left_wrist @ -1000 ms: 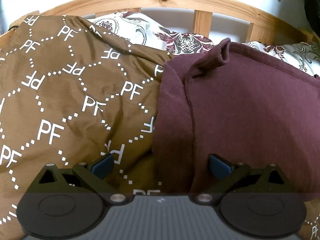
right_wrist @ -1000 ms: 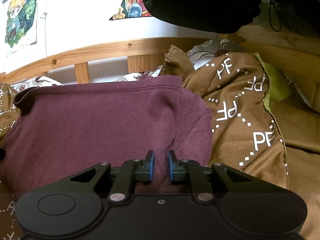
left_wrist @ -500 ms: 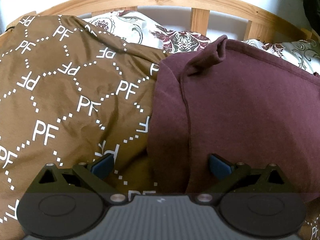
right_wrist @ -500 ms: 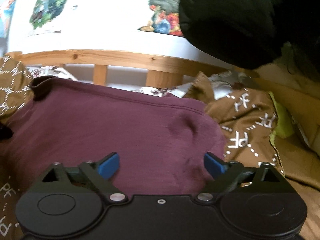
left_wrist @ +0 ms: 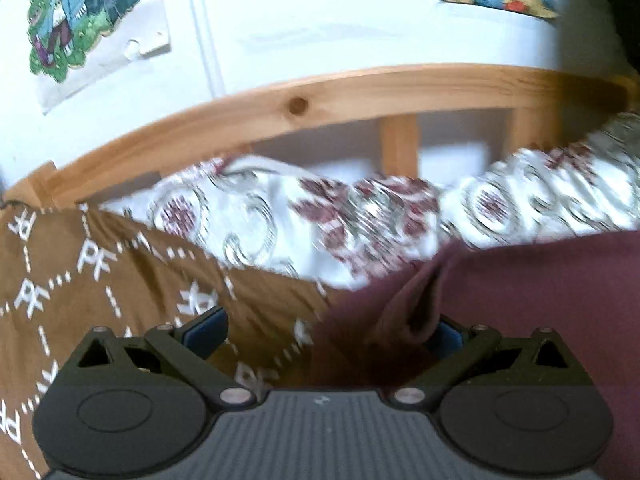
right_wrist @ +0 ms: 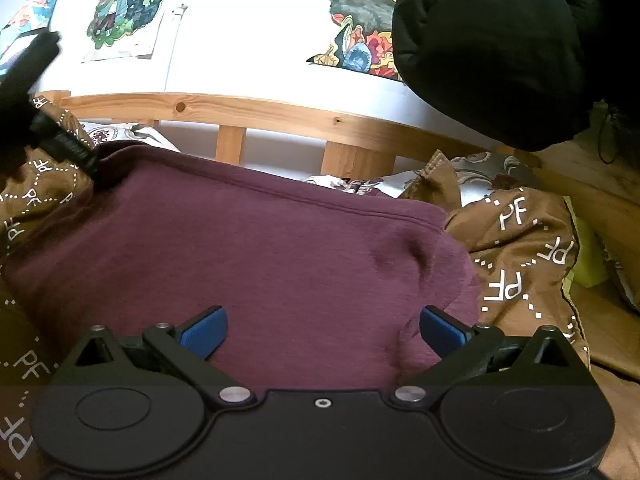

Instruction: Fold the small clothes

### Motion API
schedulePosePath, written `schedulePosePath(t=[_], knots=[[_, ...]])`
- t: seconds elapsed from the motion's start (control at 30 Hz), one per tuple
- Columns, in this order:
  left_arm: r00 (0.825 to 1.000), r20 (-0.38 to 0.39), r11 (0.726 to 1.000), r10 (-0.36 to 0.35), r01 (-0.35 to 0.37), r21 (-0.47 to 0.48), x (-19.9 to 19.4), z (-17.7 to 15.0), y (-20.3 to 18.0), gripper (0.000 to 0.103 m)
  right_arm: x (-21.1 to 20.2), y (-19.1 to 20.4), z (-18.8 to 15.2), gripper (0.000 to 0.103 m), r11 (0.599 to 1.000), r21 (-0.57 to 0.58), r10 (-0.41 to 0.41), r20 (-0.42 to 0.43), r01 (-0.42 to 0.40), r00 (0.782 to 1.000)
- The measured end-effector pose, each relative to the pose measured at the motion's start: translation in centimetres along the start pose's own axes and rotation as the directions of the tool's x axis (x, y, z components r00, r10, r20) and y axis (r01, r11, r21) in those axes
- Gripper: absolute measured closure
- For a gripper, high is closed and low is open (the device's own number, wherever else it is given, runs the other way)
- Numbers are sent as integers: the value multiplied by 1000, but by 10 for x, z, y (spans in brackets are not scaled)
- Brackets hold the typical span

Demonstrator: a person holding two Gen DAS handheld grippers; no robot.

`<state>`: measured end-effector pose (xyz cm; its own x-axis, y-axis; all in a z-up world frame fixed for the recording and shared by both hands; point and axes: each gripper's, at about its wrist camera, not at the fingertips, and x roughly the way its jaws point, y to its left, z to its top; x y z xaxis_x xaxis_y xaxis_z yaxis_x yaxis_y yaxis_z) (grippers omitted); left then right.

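Right now both of my tools are spread wide and grip nothing. My left gripper (left_wrist: 324,328) has its blue-padded fingers apart over the near left corner of the maroon knit sweatshirt (right_wrist: 240,252), where a raised fold of the cloth (left_wrist: 420,308) stands just in front of the right-hand pad; that pad is partly hidden behind the fold, so I cannot tell whether it touches. The left-hand pad sits over the brown quilted blanket printed with white "PF" letters and dotted diamonds (left_wrist: 100,272). This view is blurred.

My right gripper (right_wrist: 323,326) is likewise released, its two blue pads hanging above the near edge of the sweatshirt, one toward the middle, the other near the garment's right edge. The sweatshirt lies spread flat on the brown blanket, its hemmed far edge running across toward the pale wooden slatted bed rail (right_wrist: 256,112). A small pucker (right_wrist: 416,252) marks the fabric near its right side. Beyond it lies white bedding with a dark red floral print (left_wrist: 360,216). On the white wall hang colourful cartoon posters (right_wrist: 128,4), and a bulky black cloth mass (right_wrist: 492,48) hangs at upper right.
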<state>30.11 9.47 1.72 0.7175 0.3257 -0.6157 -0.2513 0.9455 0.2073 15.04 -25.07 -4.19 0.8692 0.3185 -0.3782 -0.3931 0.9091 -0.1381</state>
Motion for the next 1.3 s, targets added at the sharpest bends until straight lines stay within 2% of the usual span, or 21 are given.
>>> schedulePosePath(t=[0.17, 0.37, 0.53, 0.67, 0.83, 0.9, 1.0, 1.13, 1.3], knots=[[999, -17, 998, 49, -50, -36, 19, 18, 9, 1, 2, -3, -1, 1, 1000, 4, 0, 1, 0, 1000], [998, -47, 994, -37, 32, -103, 14, 0, 30, 1, 0, 0, -2, 1, 1000, 9, 3, 12, -3, 1000], [988, -86, 982, -129, 115, -148, 9, -30, 44, 1, -1, 7, 0, 1, 1000, 5, 31, 19, -31, 999], [964, -94, 955, -247, 226, -194, 5, -52, 52, 1, -3, 16, 0, 1, 999, -13, 46, 21, -46, 999], [906, -144, 904, -398, 360, -233, 11, -80, 52, 1, -5, 25, 3, 1, 999, -8, 42, 5, -42, 999], [889, -132, 881, -439, 397, -257, 11, -87, 53, 1, -4, 28, 7, 1, 999, 20, 25, -13, -25, 1000], [873, -120, 858, -472, 424, -288, 10, -92, 54, 1, -1, 36, 15, 1, 998, 66, 3, -45, 0, 999], [874, -135, 862, -467, 416, -288, 8, -91, 53, 1, 3, 61, 21, 1, 999, 32, -19, -41, 20, 999], [880, -154, 873, -449, 396, -286, 8, -89, 50, 1, 7, 90, 13, 1, 997, -82, -14, -25, 12, 1000]])
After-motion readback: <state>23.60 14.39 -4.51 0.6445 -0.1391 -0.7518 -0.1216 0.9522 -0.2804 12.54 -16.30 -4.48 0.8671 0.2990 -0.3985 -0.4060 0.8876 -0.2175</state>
